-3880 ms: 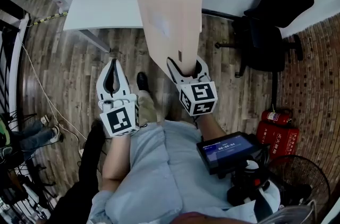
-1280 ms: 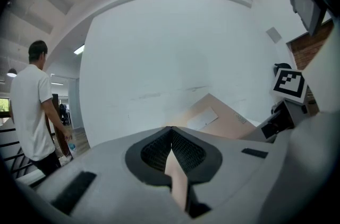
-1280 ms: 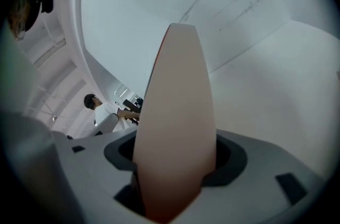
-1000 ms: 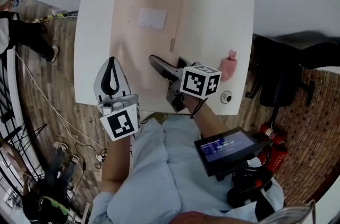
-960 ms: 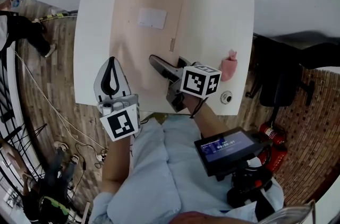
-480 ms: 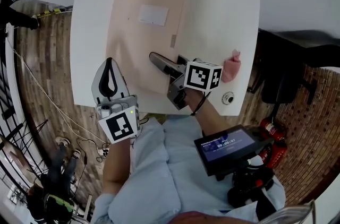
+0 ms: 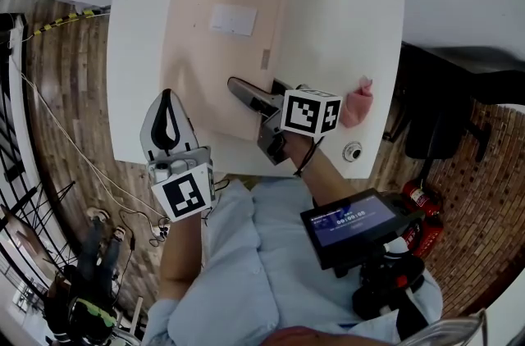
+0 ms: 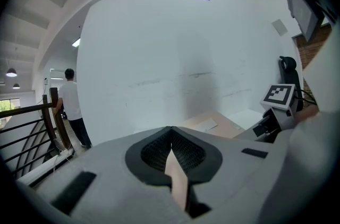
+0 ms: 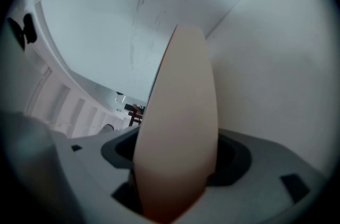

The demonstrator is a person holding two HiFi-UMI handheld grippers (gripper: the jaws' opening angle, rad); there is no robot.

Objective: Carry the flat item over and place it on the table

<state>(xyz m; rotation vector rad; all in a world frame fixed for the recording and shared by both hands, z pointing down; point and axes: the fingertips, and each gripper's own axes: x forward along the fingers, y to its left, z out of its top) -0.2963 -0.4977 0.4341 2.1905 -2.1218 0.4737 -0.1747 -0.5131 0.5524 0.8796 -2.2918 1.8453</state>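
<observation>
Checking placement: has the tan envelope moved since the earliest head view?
Yes. The envelope was upright over the wood floor, short of the white table; now it lies on that table.

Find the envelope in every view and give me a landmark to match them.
Head view: the envelope lies flat on the table, upper centre.
Left gripper view: envelope low, right of centre.
Right gripper view: envelope fills the centre, inside the right gripper, whose fingers have just been opening.
Landmark: its white label, also in the left gripper view, not the right.
</observation>
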